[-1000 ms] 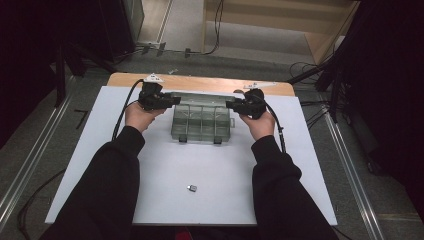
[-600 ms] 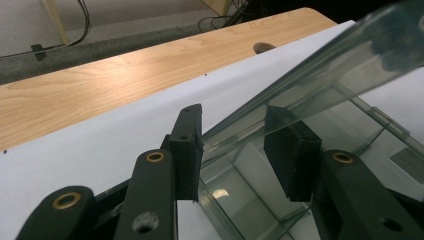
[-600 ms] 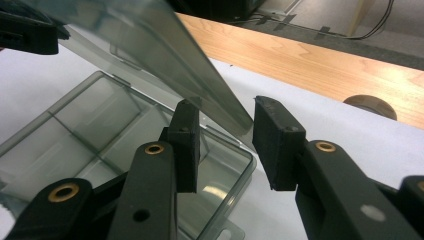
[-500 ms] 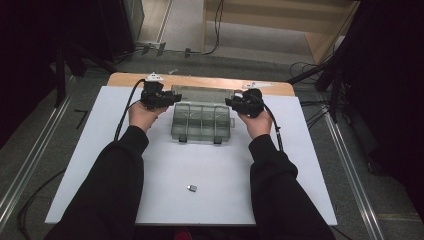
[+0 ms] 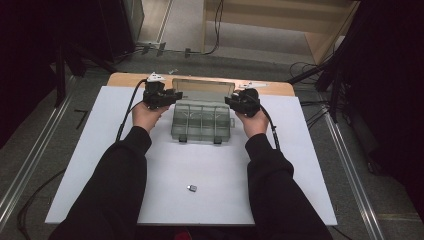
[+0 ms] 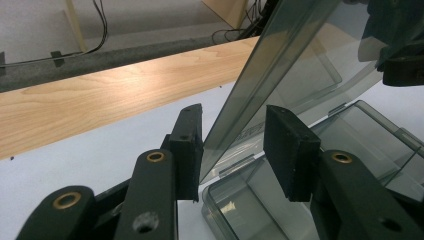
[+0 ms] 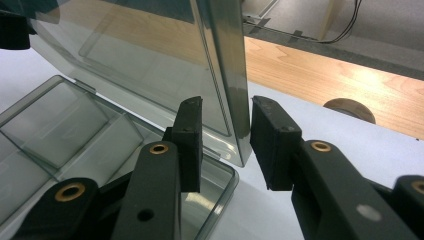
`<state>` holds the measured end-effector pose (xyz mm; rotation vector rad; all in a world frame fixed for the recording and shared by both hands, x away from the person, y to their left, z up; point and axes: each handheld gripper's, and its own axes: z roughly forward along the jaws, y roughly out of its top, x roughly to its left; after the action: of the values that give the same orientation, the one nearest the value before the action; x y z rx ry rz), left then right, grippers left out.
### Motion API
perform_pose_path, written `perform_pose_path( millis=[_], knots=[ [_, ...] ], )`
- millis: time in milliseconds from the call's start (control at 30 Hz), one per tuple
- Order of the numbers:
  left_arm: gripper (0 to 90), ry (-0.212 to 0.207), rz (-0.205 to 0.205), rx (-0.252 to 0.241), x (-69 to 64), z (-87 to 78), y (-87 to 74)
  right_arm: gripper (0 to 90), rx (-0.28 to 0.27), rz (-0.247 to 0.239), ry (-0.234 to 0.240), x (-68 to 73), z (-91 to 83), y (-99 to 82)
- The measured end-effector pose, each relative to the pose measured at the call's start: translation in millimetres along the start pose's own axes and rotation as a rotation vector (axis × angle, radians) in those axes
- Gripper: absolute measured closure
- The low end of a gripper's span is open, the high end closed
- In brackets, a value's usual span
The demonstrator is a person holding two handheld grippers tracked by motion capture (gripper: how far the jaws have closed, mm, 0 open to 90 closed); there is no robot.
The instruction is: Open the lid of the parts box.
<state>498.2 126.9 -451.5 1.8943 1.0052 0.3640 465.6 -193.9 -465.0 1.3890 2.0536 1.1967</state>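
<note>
Two claws flank the box (image 5: 201,121): left claw (image 6: 234,150) and right claw (image 7: 225,145) each straddle an end of the upright lid (image 5: 202,89), jaws half-open, the right's just closing.

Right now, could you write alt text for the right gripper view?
The tool's two black pads straddle the edge of a raised clear lid, gaps visible on both sides. Below lies the clear divided box on a white table.

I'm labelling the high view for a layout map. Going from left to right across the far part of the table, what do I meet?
Left gripper → clear compartment box with its lid raised → right gripper.
</note>
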Motion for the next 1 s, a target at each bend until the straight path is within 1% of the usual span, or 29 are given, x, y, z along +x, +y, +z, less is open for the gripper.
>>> perform_pose_path(
  millis=[67,267,333,433,533,600,667,700,733,933,1000],
  knots=[
    [60.2,0.005,-0.003,-0.001,0.0,1.2,-0.4,64.5,0.0,-0.01,-0.005,-0.6,2.0,-0.5],
    [60.7,0.016,-0.02,-0.013,-0.4,3.5,-0.6,65.4,0.001,-0.014,-0.023,-0.1,6.1,-0.8],
    [60.8,0.022,-0.023,-0.012,-1.0,3.9,-0.5,65.4,0.002,-0.003,-0.026,-0.1,7.4,-0.2],
    [60.7,0.026,-0.022,-0.007,-1.5,3.8,-0.3,65.4,0.0,0.0,-0.03,0.4,8.8,-0.4],
    [60.7,0.031,-0.034,-0.015,-1.7,5.3,-0.4,65.5,-0.004,0.008,-0.029,-0.5,10.5,-0.6],
    [60.6,0.044,-0.036,-0.019,-1.8,7.2,-0.8,65.6,-0.006,0.01,-0.03,-0.5,11.4,-1.1],
    [60.7,0.047,-0.036,-0.025,-1.5,8.2,-1.3,65.8,-0.009,0.011,-0.033,-0.4,12.1,-1.4],
    [60.7,0.051,-0.047,-0.028,-0.9,10.7,-2.3,65.9,-0.014,0.014,-0.04,-0.3,13.5,-1.9],
    [60.7,0.056,-0.049,-0.028,-1.1,12.0,-3.0,65.9,-0.016,0.014,-0.042,-0.3,14.4,-2.2],
    [60.5,0.081,-0.042,-0.039,-2.2,17.0,-4.6,66.2,-0.022,0.023,-0.048,-1.5,18.3,-3.3],
    [60.0,0.092,-0.049,-0.04,-2.5,19.5,-5.4,66.2,-0.021,0.021,-0.048,-1.8,19.8,-3.3]
  ],
)
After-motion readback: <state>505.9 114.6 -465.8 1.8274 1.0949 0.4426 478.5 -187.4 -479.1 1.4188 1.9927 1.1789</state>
